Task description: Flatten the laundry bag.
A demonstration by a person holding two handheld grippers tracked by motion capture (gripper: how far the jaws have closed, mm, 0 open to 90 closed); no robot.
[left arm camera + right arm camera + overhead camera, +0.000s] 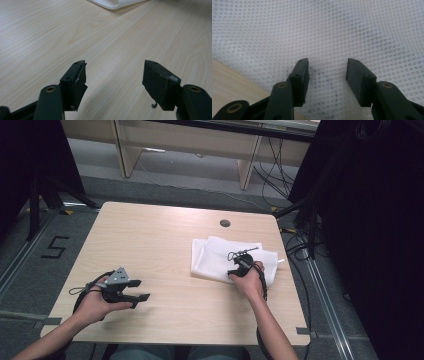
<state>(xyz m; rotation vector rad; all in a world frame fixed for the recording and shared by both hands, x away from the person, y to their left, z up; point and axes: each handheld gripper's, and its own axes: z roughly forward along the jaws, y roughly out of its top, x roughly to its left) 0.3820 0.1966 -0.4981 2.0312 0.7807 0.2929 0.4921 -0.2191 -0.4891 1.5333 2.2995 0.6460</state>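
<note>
A white mesh cloth (220,256) lies folded on the right half of the wooden table (160,245). My right gripper (240,268) points down onto the cloth's near part, and its jaws stand open just above the mesh (324,32) with nothing pinched between them (327,82). My left gripper (140,291) rests in a hand near the table's front left, jaws open over bare wood (115,82). A corner of the cloth (113,3) shows far ahead of it.
A small round grommet hole (225,223) sits near the table's far edge. Cables (300,245) and dark stands crowd the floor to the right, and a black tripod (37,195) stands at the left. Wooden furniture legs (125,155) rise beyond the table.
</note>
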